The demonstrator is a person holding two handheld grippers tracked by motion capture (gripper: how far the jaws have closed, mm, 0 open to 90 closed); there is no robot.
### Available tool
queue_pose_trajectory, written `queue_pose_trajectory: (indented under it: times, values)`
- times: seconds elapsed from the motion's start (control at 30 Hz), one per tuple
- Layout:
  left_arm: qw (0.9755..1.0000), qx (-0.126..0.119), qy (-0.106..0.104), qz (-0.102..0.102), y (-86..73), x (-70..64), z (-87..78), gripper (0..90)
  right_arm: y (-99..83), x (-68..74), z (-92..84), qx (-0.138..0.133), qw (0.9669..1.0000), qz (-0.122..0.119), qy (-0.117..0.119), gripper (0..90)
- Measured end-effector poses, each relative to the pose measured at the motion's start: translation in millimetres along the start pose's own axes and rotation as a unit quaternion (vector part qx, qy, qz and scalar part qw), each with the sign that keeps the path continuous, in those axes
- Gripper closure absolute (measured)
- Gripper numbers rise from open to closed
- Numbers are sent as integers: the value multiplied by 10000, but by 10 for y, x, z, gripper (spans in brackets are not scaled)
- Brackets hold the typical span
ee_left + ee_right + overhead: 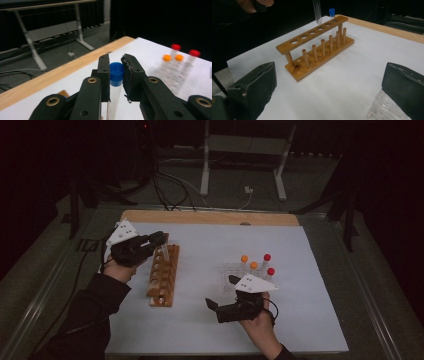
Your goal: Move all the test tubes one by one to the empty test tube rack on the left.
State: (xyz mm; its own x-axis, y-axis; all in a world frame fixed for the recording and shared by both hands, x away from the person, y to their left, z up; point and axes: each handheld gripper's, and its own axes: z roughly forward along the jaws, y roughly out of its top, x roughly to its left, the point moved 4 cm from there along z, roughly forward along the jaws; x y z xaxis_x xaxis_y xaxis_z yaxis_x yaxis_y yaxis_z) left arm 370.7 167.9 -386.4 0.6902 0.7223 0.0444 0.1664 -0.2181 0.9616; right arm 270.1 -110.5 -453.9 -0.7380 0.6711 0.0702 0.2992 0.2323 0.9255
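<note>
On the left, the left gripper (pixel 159 239) is clamped just under the blue cap of a clear tube (pixel 115 85), hanging above the far holes of the wooden rack (pixel 164 276). The tube looks light, smooth and breakable, so a grip near the cap seems safest. On the right, the right gripper (pixel 220 293) lies level over the white mat (pixel 210 250), jaws wide and empty, beside the clear rack (pixel 235 272).

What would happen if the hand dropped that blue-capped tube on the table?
The blue-capped tube is round and slim, so it would probably roll. It looks clear and thin, perhaps breakable. The left gripper pinches it just under the cap, and its smooth wall might slip.
</note>
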Motion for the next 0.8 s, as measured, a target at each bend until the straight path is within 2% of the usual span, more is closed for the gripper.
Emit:
queue_pose_trajectory:
  times: [0.07,0.23,0.33,0.4,0.47,0.63,0.8]
  values:
    - [9998,-14,165,-54,-19,87,18,781,3,-4,-4,-24,10000,-8,12,0]
    - [9990,-55,337,-287,-65,240,89,781,1,-1,1,2,10000,-9,48,0]
    - [9983,-77,462,-344,-89,307,151,780,4,7,1,-9,9999,29,125,0]
    - [9978,-45,598,-285,-112,346,194,781,11,12,-5,-28,9999,11,137,0]
    - [9971,21,688,-322,-151,386,239,780,17,18,-12,-53,9999,2,153,0]
    - [9962,140,785,-347,-275,416,319,781,10,9,-18,-42,9999,-13,154,0]
    - [9955,310,796,-398,-412,409,398,780,15,8,-30,-73,9999,-18,150,0]
